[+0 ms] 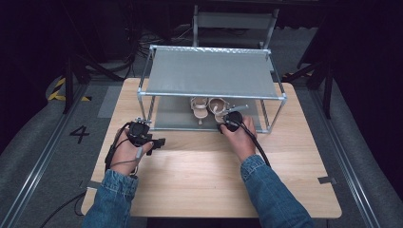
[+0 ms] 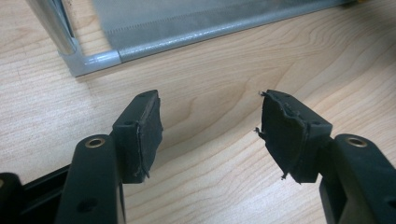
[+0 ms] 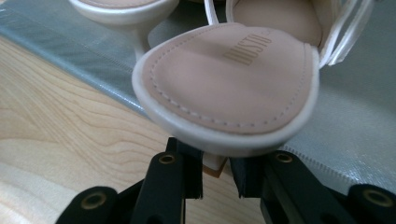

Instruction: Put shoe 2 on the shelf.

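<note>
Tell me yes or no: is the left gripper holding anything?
No, the left gripper has its jaws spread wide with only bare table between them.

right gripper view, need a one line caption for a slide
The right gripper closes its jaws on the heel of a beige sandal at the front edge of the rack's lower shelf.

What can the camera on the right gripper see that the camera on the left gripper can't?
The right gripper view has a beige sandal, its heel block between the right gripper jaws, and a second sandal behind it. The left gripper view has the left gripper wide open with nothing between its jaws, and the rack's metal corner. Both share the wooden table and the rack's grey bottom shelf.
</note>
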Motion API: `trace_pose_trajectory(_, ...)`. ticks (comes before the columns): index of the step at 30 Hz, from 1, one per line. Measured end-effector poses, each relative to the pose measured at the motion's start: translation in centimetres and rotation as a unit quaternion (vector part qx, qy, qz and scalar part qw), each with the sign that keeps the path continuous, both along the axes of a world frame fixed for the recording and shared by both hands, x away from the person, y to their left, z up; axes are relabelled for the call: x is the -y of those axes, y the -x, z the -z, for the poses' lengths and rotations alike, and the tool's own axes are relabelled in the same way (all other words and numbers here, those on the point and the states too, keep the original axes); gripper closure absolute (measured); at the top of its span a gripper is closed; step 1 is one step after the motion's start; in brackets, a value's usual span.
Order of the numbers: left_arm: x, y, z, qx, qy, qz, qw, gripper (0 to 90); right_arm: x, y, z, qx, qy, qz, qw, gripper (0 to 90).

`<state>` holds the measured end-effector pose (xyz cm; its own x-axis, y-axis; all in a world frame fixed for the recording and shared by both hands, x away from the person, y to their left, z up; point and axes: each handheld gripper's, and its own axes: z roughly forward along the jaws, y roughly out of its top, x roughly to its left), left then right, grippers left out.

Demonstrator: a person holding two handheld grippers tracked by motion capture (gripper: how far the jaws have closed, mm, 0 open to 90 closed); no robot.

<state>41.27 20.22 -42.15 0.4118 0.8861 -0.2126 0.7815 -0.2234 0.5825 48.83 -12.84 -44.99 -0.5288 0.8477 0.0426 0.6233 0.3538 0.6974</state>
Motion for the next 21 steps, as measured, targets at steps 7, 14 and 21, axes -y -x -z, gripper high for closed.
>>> trace_pose_trajectory(7,-0.3,0.1,0.1,0.0,0.0,-0.003,1.0,38.2,-0.1,-0.8,0.7,0.003,-0.004,0.003,1.0,75.8)
trace_pose_trajectory(14,-0.5,0.1,0.2,-0.002,-0.002,-0.007,1.0,38.2,-1.1,-1.9,0.8,0.0,-0.004,-0.009,1.0,75.5)
trace_pose_trajectory(21,-0.5,0.2,0.2,-0.004,-0.002,-0.008,1.0,38.2,-1.3,-2.6,1.3,0.0,-0.011,-0.007,0.9999,75.1)
